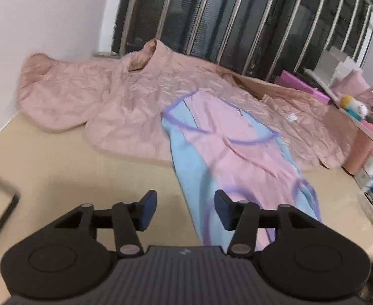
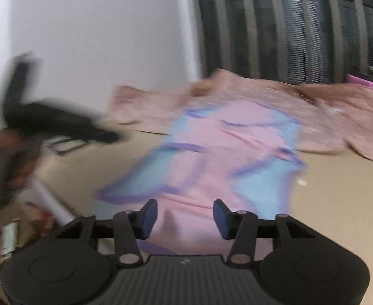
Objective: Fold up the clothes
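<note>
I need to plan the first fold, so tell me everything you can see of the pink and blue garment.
The pink and blue garment lies spread flat, unfolded, on the tan bed surface. It looks like soft knit: pink middle, light blue side panels, purple trim along seams and edges. Its far end overlaps the crumpled pink quilt. Neither open gripper holds it.

Right claw (image 2: 185,218) open, empty, above pink-blue garment (image 2: 212,157); view blurred.
</note>
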Tool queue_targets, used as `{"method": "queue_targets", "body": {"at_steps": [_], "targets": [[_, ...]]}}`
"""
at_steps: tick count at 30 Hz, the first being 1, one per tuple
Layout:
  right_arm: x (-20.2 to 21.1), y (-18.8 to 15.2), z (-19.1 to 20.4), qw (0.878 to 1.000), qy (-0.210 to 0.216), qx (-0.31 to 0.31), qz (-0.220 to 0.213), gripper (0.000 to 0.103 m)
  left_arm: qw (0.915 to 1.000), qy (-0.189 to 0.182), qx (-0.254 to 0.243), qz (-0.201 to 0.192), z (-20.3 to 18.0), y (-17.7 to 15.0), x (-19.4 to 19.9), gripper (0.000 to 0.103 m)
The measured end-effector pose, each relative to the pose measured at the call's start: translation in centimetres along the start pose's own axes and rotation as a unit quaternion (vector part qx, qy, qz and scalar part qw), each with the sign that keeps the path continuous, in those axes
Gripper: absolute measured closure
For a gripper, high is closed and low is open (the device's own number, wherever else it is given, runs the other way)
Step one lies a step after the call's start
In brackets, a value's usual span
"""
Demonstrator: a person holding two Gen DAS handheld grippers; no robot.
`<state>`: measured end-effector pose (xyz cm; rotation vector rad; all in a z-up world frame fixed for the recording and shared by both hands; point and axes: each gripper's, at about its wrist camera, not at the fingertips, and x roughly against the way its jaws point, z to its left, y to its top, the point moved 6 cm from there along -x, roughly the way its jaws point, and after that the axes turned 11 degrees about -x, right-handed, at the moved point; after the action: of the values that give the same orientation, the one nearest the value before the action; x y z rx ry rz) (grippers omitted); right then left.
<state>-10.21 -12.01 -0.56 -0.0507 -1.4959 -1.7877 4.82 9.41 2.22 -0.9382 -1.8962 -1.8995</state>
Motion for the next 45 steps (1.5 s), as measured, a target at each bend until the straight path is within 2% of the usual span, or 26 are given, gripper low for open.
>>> {"method": "queue_targets", "body": {"at_steps": [4, 8, 11, 12, 13, 14, 15, 16, 17, 19, 21, 25, 28, 30, 32, 33, 34, 35, 37, 38, 40, 41, 43, 45], "targets": [[-2.0, -0.6, 3.1, 0.999, 0.012, 0.032, 0.018, 0.052, 0.9994, -0.004, 0.026, 0.024, 1.0, 5.1, -6.6, 0.051], [-3.6, -0.7, 5.1, 0.998, 0.027, 0.046, 0.025, 0.051, 0.9976, 0.025, 0.027, 0.058, 1.9, 7.5, -12.5, 0.051], [-5.1, -0.9, 5.8, 0.998, 0.018, 0.053, 0.037, 0.051, 0.9949, 0.047, 0.028, 0.084, 2.5, 9.2, -17.0, 0.052], [-5.6, -1.0, 5.8, 0.998, 0.015, 0.053, 0.041, 0.052, 0.9938, 0.055, 0.028, 0.093, 2.8, 9.8, -18.5, 0.054], [-5.9, -1.2, 5.8, 0.998, 0.014, 0.05, 0.046, 0.054, 0.9942, 0.059, 0.032, 0.084, 2.9, 10.0, -18.8, 0.061], [-6.3, -1.3, 5.7, 0.998, 0.015, 0.047, 0.051, 0.061, 0.9944, 0.062, 0.027, 0.081, 3.0, 9.9, -18.9, 0.074], [-6.4, -1.3, 5.5, 0.998, 0.011, 0.049, 0.046, 0.067, 0.9945, 0.065, 0.023, 0.078, 3.2, 9.9, -18.9, 0.081], [-6.5, -1.3, 5.3, 0.998, 0.005, 0.05, 0.043, 0.079, 0.9946, 0.071, 0.023, 0.073, 3.6, 9.7, -18.7, 0.094], [-6.4, -1.2, 4.9, 0.998, 0.003, 0.047, 0.043, 0.089, 0.9946, 0.076, 0.023, 0.067, 4.0, 9.5, -18.5, 0.099], [-5.9, -1.1, 4.1, 0.998, 0.004, 0.04, 0.049, 0.095, 0.9953, 0.058, 0.06, 0.051, 5.3, 8.5, -17.2, 0.101], [-5.2, -0.9, 2.8, 0.998, -0.009, 0.043, 0.054, 0.096, 0.9946, 0.059, 0.074, 0.042, 6.5, 7.4, -15.0, 0.101], [-2.7, -0.2, -2.1, 0.995, -0.072, 0.045, 0.056, 0.096, 0.9935, 0.099, 0.055, 0.016, 6.7, 2.6, -6.9, 0.101], [-0.9, 1.0, -8.1, 0.988, -0.14, 0.035, 0.054, 0.096, 0.9937, 0.082, 0.076, 0.0, 4.5, -2.9, 0.0, 0.101], [0.2, 1.8, -11.9, 0.979, -0.194, 0.029, 0.054, 0.096, 0.9947, 0.056, 0.086, -0.005, 1.9, -6.0, 3.6, 0.1], [1.3, 2.4, -14.7, 0.97, -0.234, 0.029, 0.062, 0.091, 0.9942, 0.073, 0.078, -0.008, 0.4, -7.9, 5.5, 0.093], [2.2, 2.7, -15.3, 0.969, -0.24, 0.026, 0.056, 0.088, 0.9938, 0.082, 0.074, -0.009, -0.4, -8.8, 6.4, 0.089], [3.1, 2.9, -15.6, 0.969, -0.243, 0.022, 0.046, 0.077, 0.9945, 0.077, 0.068, -0.018, -0.9, -9.0, 7.1, 0.079], [3.8, 3.1, -15.3, 0.974, -0.224, 0.016, 0.034, 0.056, 0.9951, 0.072, 0.062, -0.027, -1.4, -9.2, 7.8, 0.066], [5.1, 3.3, -14.2, 0.985, -0.173, 0.003, 0.009, 0.035, 0.9985, 0.03, 0.018, -0.041, -2.9, -8.6, 8.2, 0.052], [5.8, 3.4, -13.6, 0.989, -0.147, -0.003, -0.004, 0.034, 0.9993, -0.004, -0.003, -0.037, -3.9, -8.4, 7.7, 0.046], [5.3, 3.0, -11.6, 0.995, -0.099, 0.001, 0.002, 0.035, 0.9958, -0.074, -0.044, -0.03, -5.8, -8.1, 6.7, 0.046], [5.0, 2.7, -10.6, 0.997, -0.075, 0.004, 0.007, 0.035, 0.9943, -0.087, -0.058, -0.021, -6.6, -8.2, 6.1, 0.046], [3.6, 2.1, -8.5, 0.998, -0.058, 0.021, 0.009, 0.036, 0.9911, -0.091, -0.097, -0.004, -7.6, -8.4, 4.8, 0.046], [1.9, 1.5, -6.9, 0.998, -0.048, 0.035, 0.012, 0.043, 0.9882, -0.087, -0.126, 0.007, -7.8, -8.8, 3.7, 0.046]]}}
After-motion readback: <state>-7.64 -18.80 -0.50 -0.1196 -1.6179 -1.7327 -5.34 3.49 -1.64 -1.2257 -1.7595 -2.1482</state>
